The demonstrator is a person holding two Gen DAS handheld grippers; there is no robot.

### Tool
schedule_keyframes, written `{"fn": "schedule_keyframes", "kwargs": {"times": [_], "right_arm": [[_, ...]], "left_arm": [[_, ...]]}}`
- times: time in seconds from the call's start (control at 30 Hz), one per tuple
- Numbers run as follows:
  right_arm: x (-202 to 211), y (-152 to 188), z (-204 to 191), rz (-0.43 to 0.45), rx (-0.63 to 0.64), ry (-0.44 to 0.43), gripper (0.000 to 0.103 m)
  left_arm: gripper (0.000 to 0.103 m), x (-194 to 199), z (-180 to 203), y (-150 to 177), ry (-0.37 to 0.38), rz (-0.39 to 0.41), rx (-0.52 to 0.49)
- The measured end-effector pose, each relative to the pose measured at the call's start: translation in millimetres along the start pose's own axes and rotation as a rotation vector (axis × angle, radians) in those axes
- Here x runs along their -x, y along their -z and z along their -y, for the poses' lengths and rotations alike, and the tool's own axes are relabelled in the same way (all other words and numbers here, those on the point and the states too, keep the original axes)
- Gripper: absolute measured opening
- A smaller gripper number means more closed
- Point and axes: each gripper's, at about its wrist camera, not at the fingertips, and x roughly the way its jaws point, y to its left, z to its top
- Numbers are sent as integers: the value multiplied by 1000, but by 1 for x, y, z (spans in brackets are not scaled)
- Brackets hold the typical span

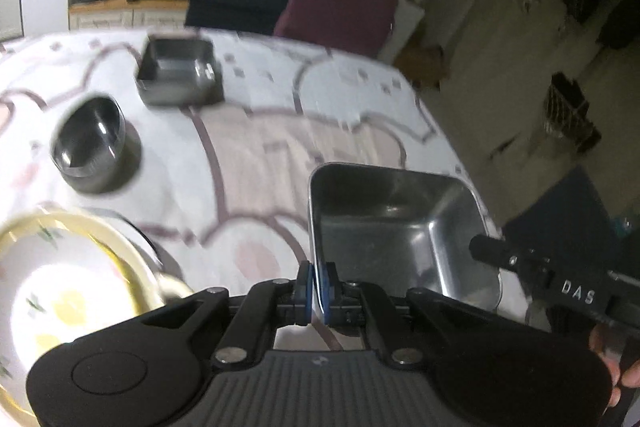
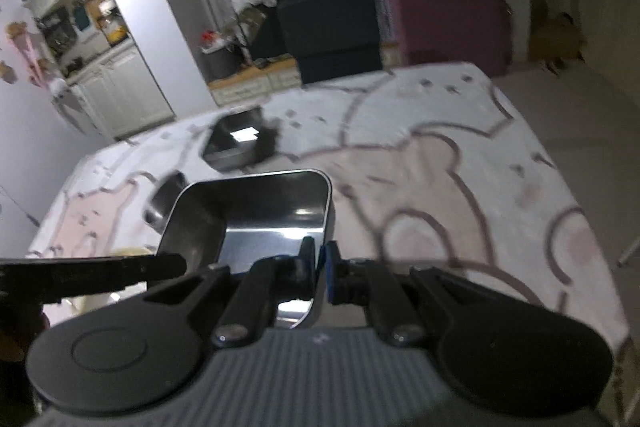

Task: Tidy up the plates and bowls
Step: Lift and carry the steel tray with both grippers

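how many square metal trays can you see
2. One tray is held by its rims between both grippers, near the table's right edge. The other tray sits farther back on the table, behind a round metal bowl. None seem hidden.

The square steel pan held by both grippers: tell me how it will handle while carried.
The square steel pan looks rigid thin metal, so it probably won't flex. Its polished walls may slip between the pads, since left gripper and right gripper pinch only the rim. Empty, it seems light.
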Motion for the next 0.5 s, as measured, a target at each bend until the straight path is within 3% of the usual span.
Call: {"fn": "schedule_keyframes", "kwargs": {"times": [0.2,0.5], "right_arm": [[-15,22,28,-81,-4,47,6],[-47,33,27,-153,38,72,5]], "left_arm": [[5,-27,6,18,-29,-54,21],[5,-49,-1,29,-89,-87,55]]}}
